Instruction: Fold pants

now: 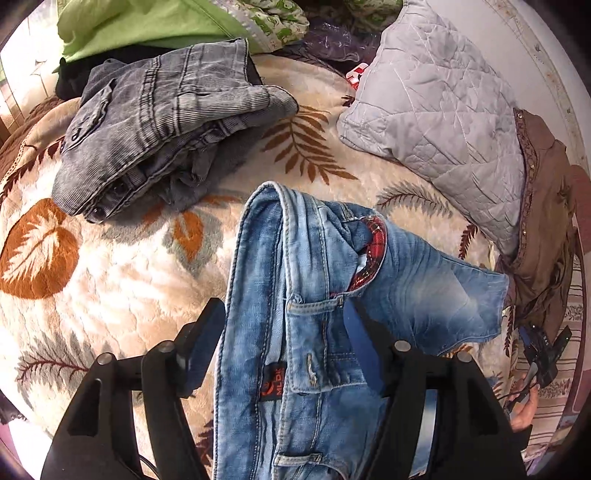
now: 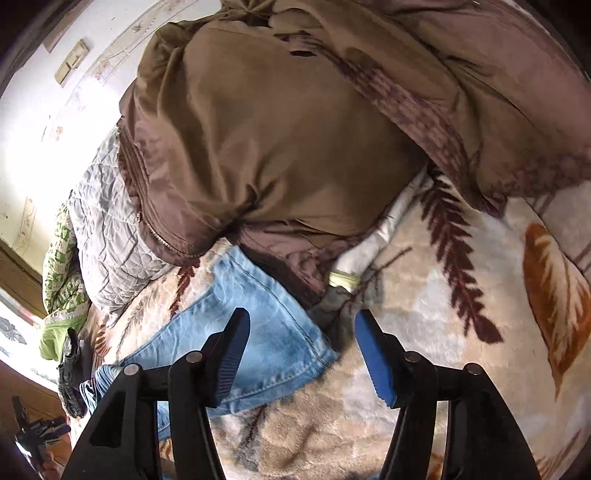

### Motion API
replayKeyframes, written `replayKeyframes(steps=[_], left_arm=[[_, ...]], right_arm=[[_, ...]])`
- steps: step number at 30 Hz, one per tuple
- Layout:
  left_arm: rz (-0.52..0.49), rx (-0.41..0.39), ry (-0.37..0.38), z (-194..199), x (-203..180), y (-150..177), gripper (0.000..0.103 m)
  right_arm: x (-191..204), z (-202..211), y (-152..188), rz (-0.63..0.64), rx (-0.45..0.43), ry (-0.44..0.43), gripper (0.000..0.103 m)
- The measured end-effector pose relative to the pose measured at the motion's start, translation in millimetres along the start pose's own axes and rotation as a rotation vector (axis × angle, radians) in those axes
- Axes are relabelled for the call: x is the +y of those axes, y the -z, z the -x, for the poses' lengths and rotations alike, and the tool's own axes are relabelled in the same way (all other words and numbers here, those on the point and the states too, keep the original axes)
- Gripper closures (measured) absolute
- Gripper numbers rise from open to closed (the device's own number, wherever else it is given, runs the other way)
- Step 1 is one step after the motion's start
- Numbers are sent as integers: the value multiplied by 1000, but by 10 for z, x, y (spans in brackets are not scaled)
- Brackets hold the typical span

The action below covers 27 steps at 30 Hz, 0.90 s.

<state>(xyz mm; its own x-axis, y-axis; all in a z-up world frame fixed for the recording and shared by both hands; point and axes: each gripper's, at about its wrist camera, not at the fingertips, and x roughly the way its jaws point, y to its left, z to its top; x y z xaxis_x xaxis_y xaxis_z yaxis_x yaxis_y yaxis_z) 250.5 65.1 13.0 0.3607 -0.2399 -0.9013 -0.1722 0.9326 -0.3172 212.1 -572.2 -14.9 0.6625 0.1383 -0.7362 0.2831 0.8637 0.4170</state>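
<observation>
Light blue jeans [image 1: 317,288] lie on the leaf-patterned blanket [image 1: 110,280], waistband towards the left wrist camera, one leg running right. My left gripper [image 1: 284,325] is wide open, its jaws on either side of the jeans' waistband and belt loop, not closed on it. In the right wrist view the jeans' leg end [image 2: 266,343] lies flat on the blanket. My right gripper [image 2: 301,347] is open and empty just above the hem corner, with the left finger [image 2: 231,354] over the denim.
Folded grey jeans [image 1: 166,129] lie at the far left. A quilted grey pillow [image 1: 439,122] and a brown jacket [image 2: 280,129] lie at the right. Green cloth [image 1: 140,26] is heaped at the back. The other gripper shows at the right edge [image 1: 543,350].
</observation>
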Motion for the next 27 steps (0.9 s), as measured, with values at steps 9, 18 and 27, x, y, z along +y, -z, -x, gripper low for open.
replayKeyframes(steps=[9, 18, 27], left_arm=[[116, 90, 7, -545, -91, -585, 35], [248, 113, -18, -1002, 30, -751, 43], [69, -99, 0, -74, -218, -369, 81]], right_arm=[[564, -825, -191, 170, 21, 60, 40], [776, -1295, -197, 313, 80, 162, 78], [873, -346, -64, 298, -74, 79, 95]])
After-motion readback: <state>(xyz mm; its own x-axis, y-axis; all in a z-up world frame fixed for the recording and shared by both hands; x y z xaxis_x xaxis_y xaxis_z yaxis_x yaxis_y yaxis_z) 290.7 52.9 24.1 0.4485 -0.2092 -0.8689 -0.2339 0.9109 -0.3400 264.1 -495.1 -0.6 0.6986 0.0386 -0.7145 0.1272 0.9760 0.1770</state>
